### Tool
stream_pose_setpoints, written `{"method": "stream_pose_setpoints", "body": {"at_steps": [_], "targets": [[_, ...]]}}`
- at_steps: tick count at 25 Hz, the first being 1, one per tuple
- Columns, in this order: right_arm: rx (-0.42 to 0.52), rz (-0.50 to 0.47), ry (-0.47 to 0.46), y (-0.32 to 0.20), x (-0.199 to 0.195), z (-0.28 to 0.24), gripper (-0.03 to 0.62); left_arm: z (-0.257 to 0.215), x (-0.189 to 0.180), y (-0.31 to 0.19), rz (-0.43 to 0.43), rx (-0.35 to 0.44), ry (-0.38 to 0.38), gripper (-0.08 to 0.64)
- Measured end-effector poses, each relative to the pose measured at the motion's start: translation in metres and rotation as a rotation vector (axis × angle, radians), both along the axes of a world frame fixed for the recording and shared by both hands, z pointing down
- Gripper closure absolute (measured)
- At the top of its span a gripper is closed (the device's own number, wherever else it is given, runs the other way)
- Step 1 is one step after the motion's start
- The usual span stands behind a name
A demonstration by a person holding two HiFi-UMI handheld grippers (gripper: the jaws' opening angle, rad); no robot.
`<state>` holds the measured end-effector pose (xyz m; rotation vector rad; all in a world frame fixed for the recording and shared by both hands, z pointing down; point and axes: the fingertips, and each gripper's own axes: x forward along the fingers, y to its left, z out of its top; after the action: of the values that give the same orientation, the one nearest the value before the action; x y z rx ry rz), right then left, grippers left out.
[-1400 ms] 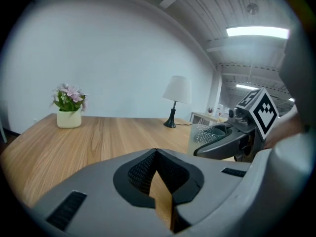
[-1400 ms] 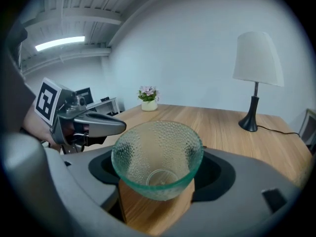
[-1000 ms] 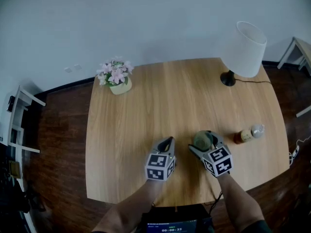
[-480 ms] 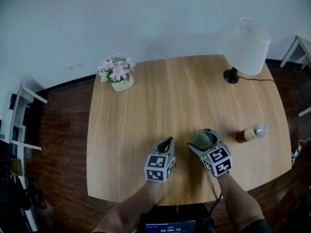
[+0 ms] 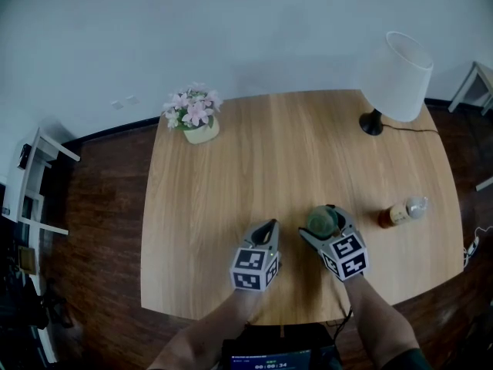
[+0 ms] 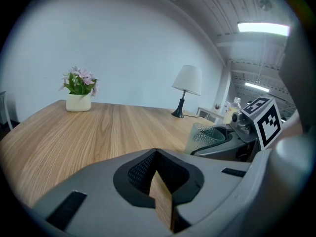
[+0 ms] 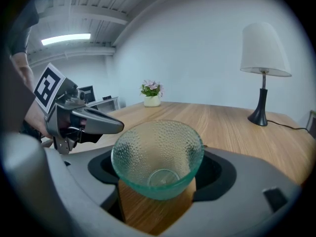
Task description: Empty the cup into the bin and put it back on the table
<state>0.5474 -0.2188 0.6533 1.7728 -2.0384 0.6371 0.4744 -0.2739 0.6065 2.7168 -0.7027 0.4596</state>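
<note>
Two grippers sit low at the near edge of the table (image 5: 293,153) in the head view. The right gripper (image 5: 318,219) has the cup (image 5: 322,222) between its jaws. The left gripper (image 5: 267,223) lies just beside it, its jaws drawn to a point. A lamp (image 5: 397,68), a flower pot (image 5: 192,118) and a bottle (image 5: 400,212) on its side stand well apart from both. No bin shows.

Left gripper view: the jaws are clenched at the tip with nothing between them — only wood shows through the slit behind. The cup (image 6: 203,138) is off to the right, cradled in the other gripper.

Right gripper view: the cup (image 7: 158,157) is a dimpled, green-tinted glass that flares towards the rim, and it looks empty. Its base is down at the tabletop. The jaws stand wide, and the pads seem to lie against its wall on either side, so I read this as a grasp on the cup, though a light one.

The cup looks stiff and fairly light, but it is glass, so it is probably brittle and slick under a hard squeeze. The dimples should give the pads some bite. Because the wall flares, a grip high up would tend to push the cup downwards and out. The better hold is across the middle of the wall, with moderate pressure — and it should be set down gently rather than dropped.
</note>
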Motion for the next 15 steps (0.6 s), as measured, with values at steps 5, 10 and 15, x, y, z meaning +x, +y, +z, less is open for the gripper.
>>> {"method": "stream_pose_setpoints", "body": {"at_steps": [5,10,15], "targets": [[0.016,0.021,-0.001,0.003,0.001,-0.006,0.120,-0.007,-0.005,0.002,0.003,0.028,0.000,0.568],[0.050,0.054,-0.022,0.012,0.005,-0.023,0.120,-0.022,-0.018,0.004,-0.019,0.055,0.019,0.568],[0.073,0.064,-0.031,0.027,-0.003,-0.042,0.120,-0.045,-0.034,0.013,-0.044,0.068,0.065,0.568]]}}
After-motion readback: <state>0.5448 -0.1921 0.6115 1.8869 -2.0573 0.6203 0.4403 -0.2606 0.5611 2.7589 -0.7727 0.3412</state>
